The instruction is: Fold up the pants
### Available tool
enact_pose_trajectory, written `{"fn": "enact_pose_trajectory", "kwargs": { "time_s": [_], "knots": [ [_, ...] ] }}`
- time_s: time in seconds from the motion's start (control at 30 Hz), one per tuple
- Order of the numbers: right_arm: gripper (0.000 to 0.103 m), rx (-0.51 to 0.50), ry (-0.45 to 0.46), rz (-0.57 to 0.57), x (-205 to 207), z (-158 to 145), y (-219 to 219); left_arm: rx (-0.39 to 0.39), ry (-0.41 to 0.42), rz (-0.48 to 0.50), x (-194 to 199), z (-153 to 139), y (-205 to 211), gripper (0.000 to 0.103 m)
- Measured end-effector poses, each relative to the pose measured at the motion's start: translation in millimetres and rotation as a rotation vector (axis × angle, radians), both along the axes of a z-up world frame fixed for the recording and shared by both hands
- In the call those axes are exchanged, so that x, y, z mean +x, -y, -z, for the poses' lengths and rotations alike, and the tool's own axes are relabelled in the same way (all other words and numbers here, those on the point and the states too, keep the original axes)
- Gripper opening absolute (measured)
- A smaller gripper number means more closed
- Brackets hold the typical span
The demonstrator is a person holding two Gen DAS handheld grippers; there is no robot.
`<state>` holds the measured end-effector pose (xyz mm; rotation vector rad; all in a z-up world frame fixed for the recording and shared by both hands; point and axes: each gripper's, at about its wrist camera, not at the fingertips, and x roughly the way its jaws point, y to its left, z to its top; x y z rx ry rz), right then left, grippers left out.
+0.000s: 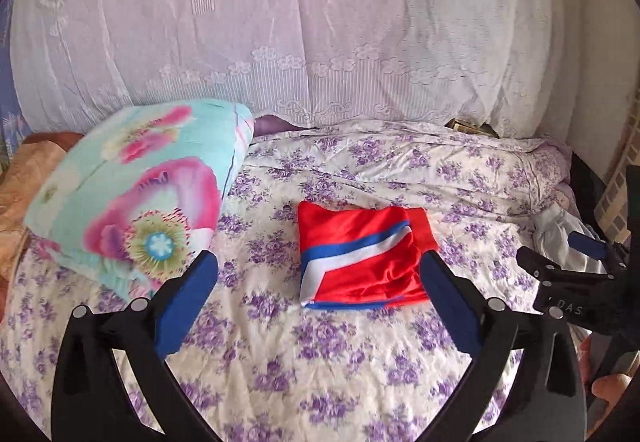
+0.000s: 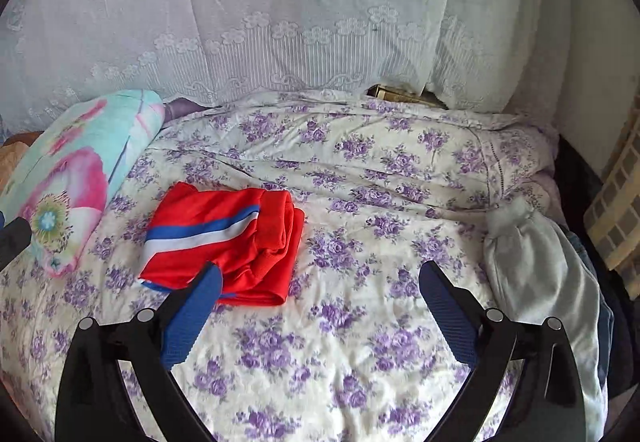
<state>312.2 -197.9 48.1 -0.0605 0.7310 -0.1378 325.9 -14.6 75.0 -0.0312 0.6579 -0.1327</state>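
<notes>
The red pants [image 1: 360, 254] with a blue and white stripe lie folded into a compact square on the floral bedsheet [image 1: 280, 342]. They also show in the right wrist view [image 2: 224, 242], left of centre. My left gripper [image 1: 318, 262] is open and empty, held just in front of the pants. My right gripper [image 2: 320, 274] is open and empty, to the right of the pants; it also shows at the right edge of the left wrist view [image 1: 560, 262].
A turquoise pillow with pink flowers [image 1: 132, 198] lies at the left. A pile of pale clothes [image 2: 544, 274] sits at the bed's right edge. A white lace curtain [image 1: 320, 22] hangs behind the bed. A brown blanket [image 1: 16, 194] lies far left.
</notes>
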Motion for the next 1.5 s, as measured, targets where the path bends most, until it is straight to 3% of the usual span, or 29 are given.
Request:
{"fn": "enact_pose_trajectory", "kwargs": {
  "time_s": [0.1, 0.17, 0.23, 0.3, 0.4, 0.53, 0.8, 1.5],
  "knots": [
    [0.099, 0.048, 0.033, -0.046, -46, 6, -11, 0.047, 0.030, -0.015, -56, -3, 4, 0.098],
    [0.099, 0.089, 0.033, -0.060, -63, 12, -17, 0.027, 0.045, -0.027, -83, 0, 2, 0.098],
    [0.099, 0.115, 0.021, -0.075, -76, 17, -20, 0.007, 0.043, -0.017, -100, 8, 2, 0.098],
    [0.099, 0.124, 0.034, -0.061, -87, 21, -19, 0.033, 0.048, -0.017, -109, 13, 6, 0.098],
    [0.099, 0.114, 0.047, -0.040, -93, 22, -17, 0.078, 0.080, -0.035, -115, 15, 11, 0.098],
    [0.099, 0.119, 0.069, -0.044, -97, 19, -11, 0.078, 0.091, -0.015, -119, 16, 19, 0.098],
    [0.099, 0.150, 0.032, -0.052, -92, 25, -4, 0.147, 0.091, -0.005, -119, 24, 34, 0.098],
    [0.099, 0.125, 0.051, -0.040, -97, 19, -3, 0.124, 0.085, 0.009, -120, 22, 34, 0.098]
  ]
}}
